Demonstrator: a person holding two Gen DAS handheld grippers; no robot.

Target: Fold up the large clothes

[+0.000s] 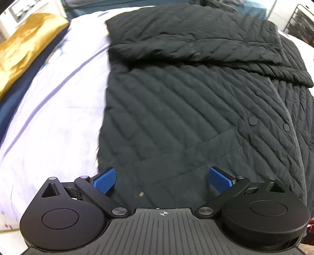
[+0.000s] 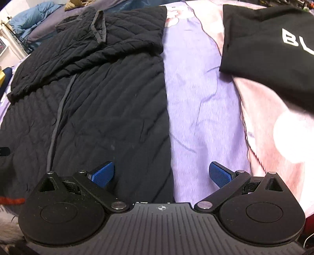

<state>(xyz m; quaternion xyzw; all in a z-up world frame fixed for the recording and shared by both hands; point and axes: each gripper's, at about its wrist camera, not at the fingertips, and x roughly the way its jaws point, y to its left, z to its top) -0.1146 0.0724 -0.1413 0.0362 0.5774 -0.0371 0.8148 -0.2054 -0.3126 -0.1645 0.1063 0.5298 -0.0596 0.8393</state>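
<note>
A large black quilted jacket [image 1: 186, 109] lies flat on the bed, with both sleeves folded in across its upper part. In the left wrist view my left gripper [image 1: 162, 179] is open and empty over the jacket's near left hem corner. The jacket also shows in the right wrist view [image 2: 102, 109]. My right gripper [image 2: 162, 173] is open and empty, straddling the jacket's near right edge, its left pad over the jacket and its right pad over the sheet.
The bed has a pale lilac and pink printed sheet [image 2: 202, 102]. A folded black T-shirt with white letters [image 2: 274, 45] lies at the far right. A gold cushion [image 1: 23, 51] sits at the far left of the bed. Blue bedding [image 2: 37, 15] lies beyond the jacket.
</note>
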